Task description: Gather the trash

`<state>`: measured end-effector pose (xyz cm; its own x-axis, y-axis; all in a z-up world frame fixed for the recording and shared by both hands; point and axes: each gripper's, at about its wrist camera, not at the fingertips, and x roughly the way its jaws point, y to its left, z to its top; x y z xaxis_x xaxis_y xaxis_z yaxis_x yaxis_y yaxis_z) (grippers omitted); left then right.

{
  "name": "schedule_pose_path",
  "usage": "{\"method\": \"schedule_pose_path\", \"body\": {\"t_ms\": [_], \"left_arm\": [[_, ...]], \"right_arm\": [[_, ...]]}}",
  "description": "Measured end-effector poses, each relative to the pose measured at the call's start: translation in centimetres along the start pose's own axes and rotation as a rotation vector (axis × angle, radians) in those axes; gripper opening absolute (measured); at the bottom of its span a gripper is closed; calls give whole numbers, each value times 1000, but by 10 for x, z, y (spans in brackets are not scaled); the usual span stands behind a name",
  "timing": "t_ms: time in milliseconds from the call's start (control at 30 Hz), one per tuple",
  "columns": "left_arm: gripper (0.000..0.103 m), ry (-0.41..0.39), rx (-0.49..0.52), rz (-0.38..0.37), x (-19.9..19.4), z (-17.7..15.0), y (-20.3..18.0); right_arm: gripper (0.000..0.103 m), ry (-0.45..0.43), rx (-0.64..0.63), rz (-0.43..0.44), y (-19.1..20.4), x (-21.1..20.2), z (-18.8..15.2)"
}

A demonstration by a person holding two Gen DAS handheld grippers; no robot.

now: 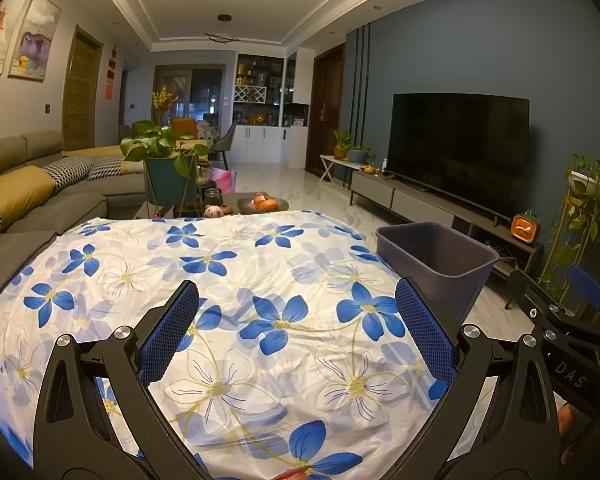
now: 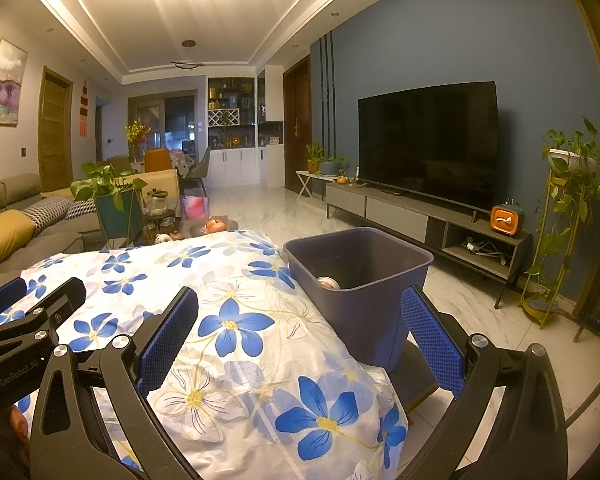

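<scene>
Both tools hover low over the flowered cloth (image 1: 260, 280) that covers the tabletop, and neither is carrying anything: the left hand-held gripper (image 1: 298, 332) has its blue pads spread wide with only fabric between them, and the right hand-held gripper (image 2: 300, 340) is just as wide, framing cloth on one side and the bin on the other. The blue-grey bin (image 2: 360, 276) stands upright just off the right edge of the cloth, mouth up, on a low dark surface beside the tabletop; its rectangular rim runs long roughly from the cloth side out toward the TV stand (image 2: 428, 216). Peer in from the right wrist view and there is a can (image 2: 329, 282) already lying on its side at the bottom, pale end turned toward the camera, so its long axis runs away from us toward the far wall of the bin. How much else sits in there I cannot tell; the near wall hides the floor of it. By my reading the collecting looks close to finished, since the visible cloth shows no stray litter at all. What may be left is a last sweep of the parts hidden behind the gripper frames, if anything lies there.
</scene>
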<state>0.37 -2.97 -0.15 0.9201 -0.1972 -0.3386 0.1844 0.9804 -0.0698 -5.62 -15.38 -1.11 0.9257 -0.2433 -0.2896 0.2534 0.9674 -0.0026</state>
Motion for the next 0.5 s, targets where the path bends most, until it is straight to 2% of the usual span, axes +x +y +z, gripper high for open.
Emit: {"method": "schedule_pose_path", "body": {"t_ms": [500], "left_arm": [[97, -3, 1, 1, -2, 2, -2]], "right_arm": [[98, -3, 2, 2, -2, -2, 2]]}}
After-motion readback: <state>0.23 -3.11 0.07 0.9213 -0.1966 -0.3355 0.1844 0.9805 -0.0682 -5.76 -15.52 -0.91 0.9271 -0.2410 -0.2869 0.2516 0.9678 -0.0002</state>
